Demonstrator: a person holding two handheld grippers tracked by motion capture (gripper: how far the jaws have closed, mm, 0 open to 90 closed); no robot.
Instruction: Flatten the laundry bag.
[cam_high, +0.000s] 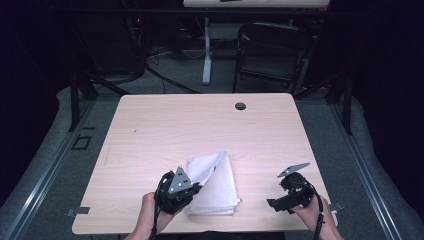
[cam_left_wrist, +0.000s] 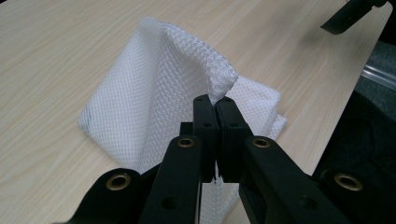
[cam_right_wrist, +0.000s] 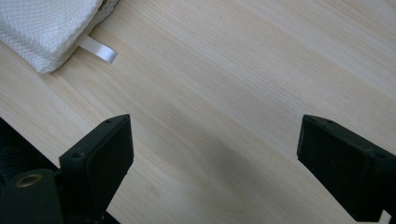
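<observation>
A folded white mesh cloth (cam_high: 221, 186) lies on the wooden table (cam_high: 165, 130) near its front edge. My left gripper (cam_high: 196, 188) is at the cloth's left side, shut on a top layer. In the left gripper view the jaws (cam_left_wrist: 215, 103) pinch a corner of the cloth (cam_left_wrist: 154, 88), which is lifted and curls over the tips. My right gripper (cam_high: 274, 204) stands apart to the right of the cloth. Its jaws (cam_right_wrist: 215, 135) are wide open over bare wood. A corner of the cloth (cam_right_wrist: 42, 28) with a small white loop tag (cam_right_wrist: 98, 50) lies beyond them.
A dark cable hole (cam_high: 240, 106) sits near the table's far edge. A black chair (cam_high: 272, 50) and a desk leg (cam_high: 207, 50) stand behind the table. The right gripper's jaw tip (cam_left_wrist: 350, 14) appears at the top right of the left gripper view.
</observation>
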